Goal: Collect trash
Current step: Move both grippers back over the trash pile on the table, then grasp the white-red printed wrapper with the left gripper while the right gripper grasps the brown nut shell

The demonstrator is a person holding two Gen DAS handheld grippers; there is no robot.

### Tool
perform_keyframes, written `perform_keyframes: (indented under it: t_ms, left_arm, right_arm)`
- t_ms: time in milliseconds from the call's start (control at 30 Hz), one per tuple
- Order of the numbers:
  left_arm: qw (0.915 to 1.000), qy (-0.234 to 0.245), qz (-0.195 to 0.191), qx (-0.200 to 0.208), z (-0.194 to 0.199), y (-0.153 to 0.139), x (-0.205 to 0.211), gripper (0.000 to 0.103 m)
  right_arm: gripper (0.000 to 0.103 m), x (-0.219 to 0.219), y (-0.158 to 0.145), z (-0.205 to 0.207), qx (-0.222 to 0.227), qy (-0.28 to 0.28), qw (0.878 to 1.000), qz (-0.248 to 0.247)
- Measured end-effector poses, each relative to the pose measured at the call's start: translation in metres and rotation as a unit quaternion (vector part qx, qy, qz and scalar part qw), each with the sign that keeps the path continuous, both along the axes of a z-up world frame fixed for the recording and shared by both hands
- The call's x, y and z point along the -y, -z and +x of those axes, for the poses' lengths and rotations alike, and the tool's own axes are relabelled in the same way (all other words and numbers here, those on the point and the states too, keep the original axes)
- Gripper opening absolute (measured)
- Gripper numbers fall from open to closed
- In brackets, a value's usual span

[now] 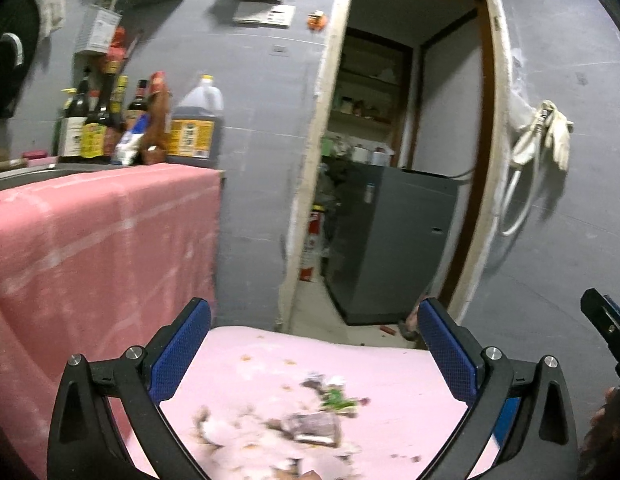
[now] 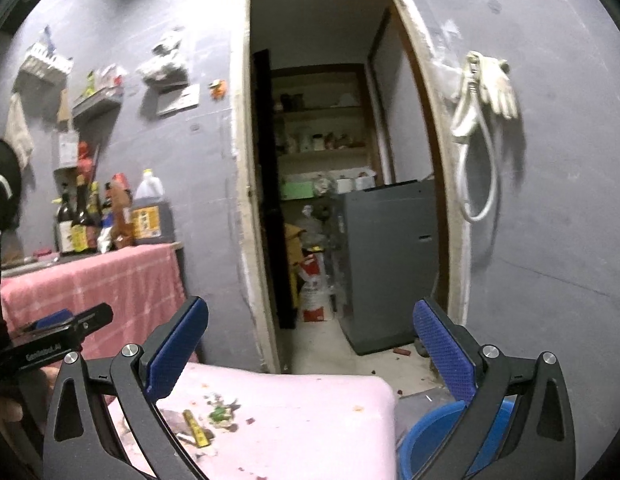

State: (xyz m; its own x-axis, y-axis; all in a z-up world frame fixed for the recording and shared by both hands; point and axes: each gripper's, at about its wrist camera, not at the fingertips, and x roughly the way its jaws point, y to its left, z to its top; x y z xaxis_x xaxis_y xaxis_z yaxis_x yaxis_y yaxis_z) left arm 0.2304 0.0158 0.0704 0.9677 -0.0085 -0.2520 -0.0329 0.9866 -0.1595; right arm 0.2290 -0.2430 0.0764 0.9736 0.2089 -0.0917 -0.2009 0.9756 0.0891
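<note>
**Claws spread, trash low between the left claw's fingers**

Left claw (image 1: 314,364) hangs spread wide and empty over the pink desk (image 1: 390,372), and we see the trash (image 1: 310,420) in the lower middle of its frame, right between the two blue pads and a little below them. A grey-brown wrapper (image 1: 312,426) lies there with its long axis running roughly left to right across the frame, so across the line from finger to finger. Green scraps (image 1: 338,398) sit just above it, and pale crumpled bits (image 1: 230,432) lie to its lower left. All of this is blurred, so we cannot name the pieces more closely.

Right claw (image 2: 310,354) is also spread and holds nothing. In its frame the same litter sits at the lower left, partly behind the left finger: a yellow strip (image 2: 196,428) slanting from upper left to lower right, with green bits (image 2: 220,414) beside it. A blue bin (image 2: 430,432) shows at the lower right, off the desk edge and under the right finger.

We judge the left claw the nearer one: the pile is centred for it, while the right claw would have to shift leftward. The wrapper's lie suggests we may need to turn the claw before closing. The bin lies on the right claw's side.
</note>
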Motion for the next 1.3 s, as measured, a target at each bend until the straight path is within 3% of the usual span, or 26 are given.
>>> perform_keyframes:
  t_ms: [333,567,800,1167,1300]
  left_arm:
    - [0.9981,-0.028,-0.005,-0.054,-0.001,0.040,-0.040,0.101]
    - [0.9944,-0.004,-0.015,-0.105,0.011,0.076,-0.042,0.101]
    - [0.9837,0.027,-0.013,-0.177,0.032,0.120,-0.023,0.101]
    - [0.9723,0.064,-0.003,-0.225,0.068,0.140,-0.004,0.101]
    - [0.9702,0.075,-0.014,-0.230,0.082,0.141,0.000,0.093]
  right_arm:
    - [0.103,-0.042,0.035,0.025,-0.060,-0.046,0.997,-0.028]
    - [0.103,-0.056,0.070,0.050,-0.130,-0.060,0.988,-0.055]
    - [0.103,-0.052,0.103,0.068,-0.191,-0.059,0.977,-0.071]
    - [0.103,-0.044,0.128,0.099,-0.247,-0.050,0.965,-0.078]
    - [0.103,-0.042,0.132,0.107,-0.260,-0.050,0.961,-0.075]
